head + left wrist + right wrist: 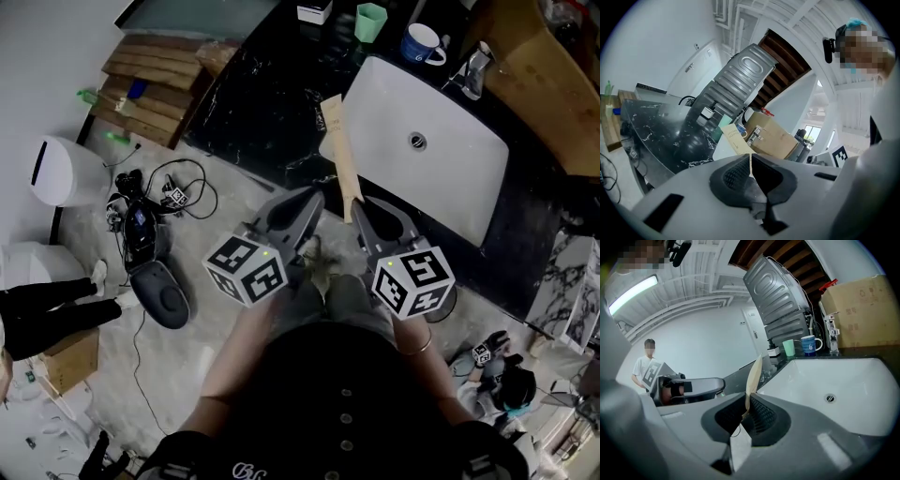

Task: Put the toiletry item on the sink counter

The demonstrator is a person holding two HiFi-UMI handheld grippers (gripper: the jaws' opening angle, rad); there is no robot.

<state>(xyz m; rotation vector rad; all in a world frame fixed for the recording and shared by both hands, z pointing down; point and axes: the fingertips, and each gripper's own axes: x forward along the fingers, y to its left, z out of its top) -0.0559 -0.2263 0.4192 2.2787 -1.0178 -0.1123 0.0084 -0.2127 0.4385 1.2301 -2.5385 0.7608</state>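
Right gripper (358, 208) is clamped on the toiletry sachet (341, 150), held out over the sink (441, 183) rim, likely for laying on the bench (272, 103).

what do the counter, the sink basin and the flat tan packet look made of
Counter: black, glossy, with white veins, so probably polished marble or a marble-look slab.
Basin: plain white, smooth, with a soft sheen; likely glazed ceramic.
Packet: tan, matt, thin and flat with printed lettering; looks like kraft paper, though a lining cannot be ruled out.
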